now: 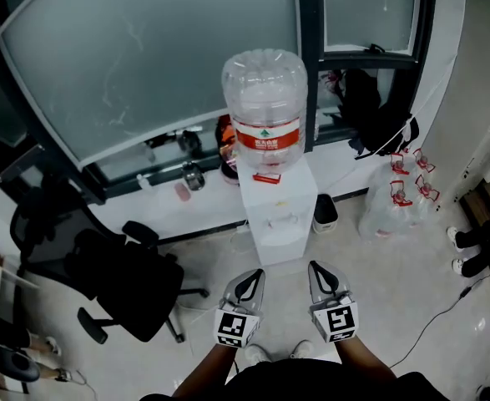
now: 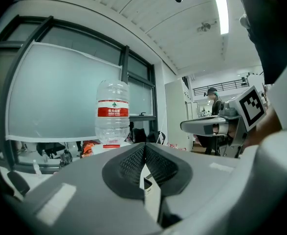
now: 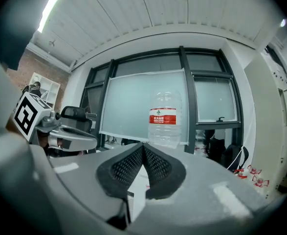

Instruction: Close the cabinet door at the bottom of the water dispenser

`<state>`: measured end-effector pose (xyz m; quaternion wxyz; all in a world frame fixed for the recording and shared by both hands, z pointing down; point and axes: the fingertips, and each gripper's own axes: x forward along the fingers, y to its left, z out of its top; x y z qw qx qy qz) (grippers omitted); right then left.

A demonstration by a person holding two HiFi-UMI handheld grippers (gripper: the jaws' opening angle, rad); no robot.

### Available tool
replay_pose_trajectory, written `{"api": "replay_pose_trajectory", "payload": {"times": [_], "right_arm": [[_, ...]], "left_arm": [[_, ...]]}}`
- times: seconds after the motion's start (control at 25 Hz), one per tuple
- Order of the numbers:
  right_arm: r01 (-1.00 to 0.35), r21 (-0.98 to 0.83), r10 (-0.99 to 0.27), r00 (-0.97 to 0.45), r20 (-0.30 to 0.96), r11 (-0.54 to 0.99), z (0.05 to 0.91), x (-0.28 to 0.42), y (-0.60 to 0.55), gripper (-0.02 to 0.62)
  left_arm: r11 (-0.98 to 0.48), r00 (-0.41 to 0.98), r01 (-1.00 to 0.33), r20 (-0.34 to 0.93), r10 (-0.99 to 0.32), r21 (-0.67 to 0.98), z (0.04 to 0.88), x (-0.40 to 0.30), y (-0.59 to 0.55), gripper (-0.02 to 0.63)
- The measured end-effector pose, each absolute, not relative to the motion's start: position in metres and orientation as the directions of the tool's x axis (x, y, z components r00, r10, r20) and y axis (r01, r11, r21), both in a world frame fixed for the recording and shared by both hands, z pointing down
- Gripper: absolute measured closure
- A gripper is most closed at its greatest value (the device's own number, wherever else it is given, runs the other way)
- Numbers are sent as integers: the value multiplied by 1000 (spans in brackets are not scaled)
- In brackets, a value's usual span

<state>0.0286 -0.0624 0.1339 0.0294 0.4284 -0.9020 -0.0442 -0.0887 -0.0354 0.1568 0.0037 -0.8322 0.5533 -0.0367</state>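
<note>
The white water dispenser (image 1: 278,203) stands against the window wall with a clear bottle (image 1: 264,98) with a red label on top. From above I see its top and front face, but its bottom cabinet door is hidden by the steep angle. My left gripper (image 1: 253,274) and right gripper (image 1: 315,267) hang side by side just in front of it, both pointing at it, both shut with nothing between the pads. The left gripper view shows the left gripper (image 2: 144,146) with the bottle (image 2: 113,114) ahead. In the right gripper view the right gripper (image 3: 143,145) points at the bottle (image 3: 165,119).
A black office chair (image 1: 119,278) stands left of the dispenser. Clear bags of empty bottles (image 1: 395,195) lie to its right, with a black bag (image 1: 366,107) on the sill behind. A person's shoes (image 1: 466,249) and a floor cable are at far right.
</note>
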Motion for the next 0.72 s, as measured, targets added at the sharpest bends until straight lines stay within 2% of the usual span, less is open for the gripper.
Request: {"api": "replay_pose_trajectory", "payload": {"times": [0.72], "right_arm": [[-787, 65, -789, -614, 21, 614, 130, 27, -57, 594]], "left_arm": [[-393, 392, -919, 35, -919, -30, 154, -79, -24, 591]]}}
